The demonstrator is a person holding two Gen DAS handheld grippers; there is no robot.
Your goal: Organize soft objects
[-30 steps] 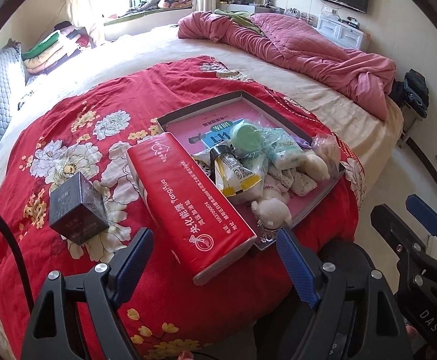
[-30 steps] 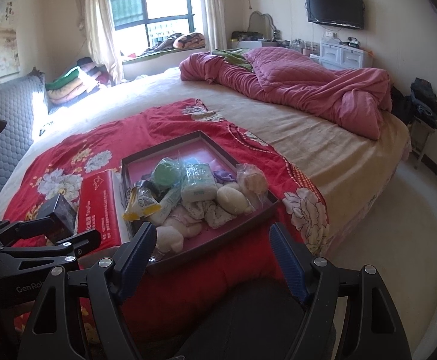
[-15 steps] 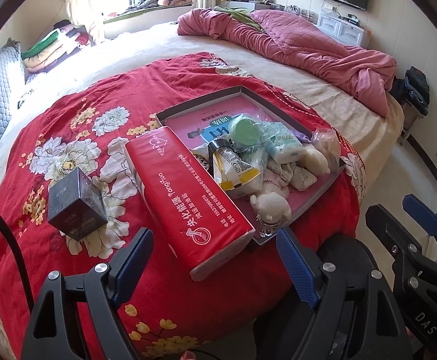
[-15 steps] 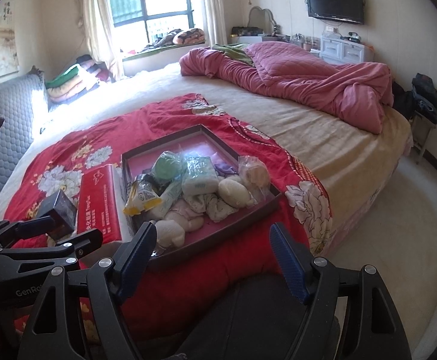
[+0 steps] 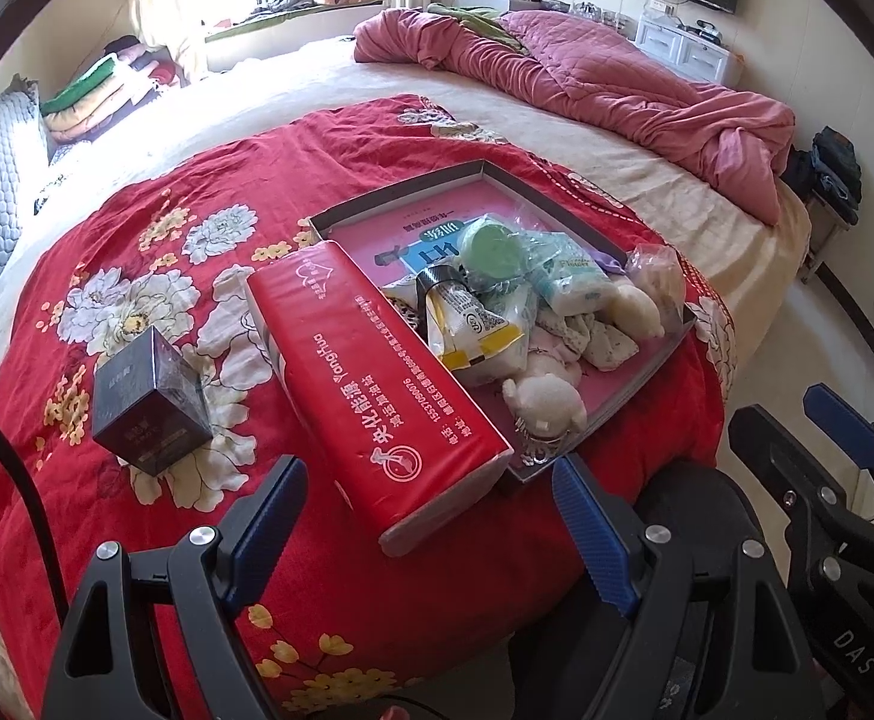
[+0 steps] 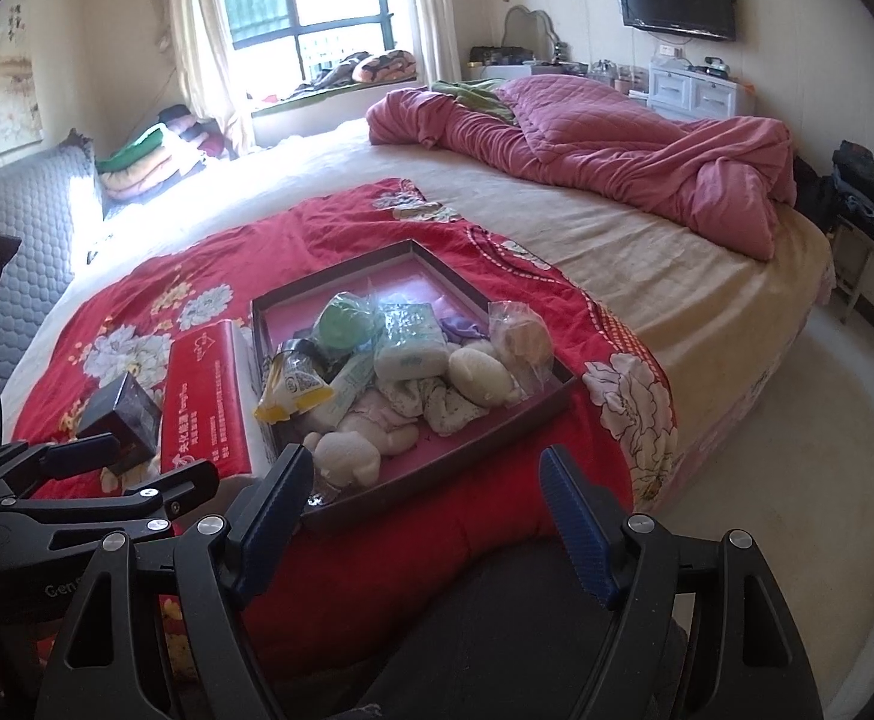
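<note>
Hovering at the near edge of the bed (image 6: 676, 276), the left hand-held gripper (image 5: 431, 516) and the right hand-held gripper (image 6: 425, 510) both stand spread wide with nothing between their pads. The soft objects (image 6: 401, 360) lie heaped in a shallow tray (image 6: 532, 414) on the red floral quilt (image 5: 155, 222). A long red pack (image 5: 371, 378) lies against the tray, a dark box (image 5: 149, 414) beside it.

Ahead of the gripper fingers: red floral blanket (image 5: 209, 192), red printed pack (image 5: 371, 372), pink-lined tray (image 5: 395, 204), dark, possibly black, box (image 5: 149, 414).
</note>
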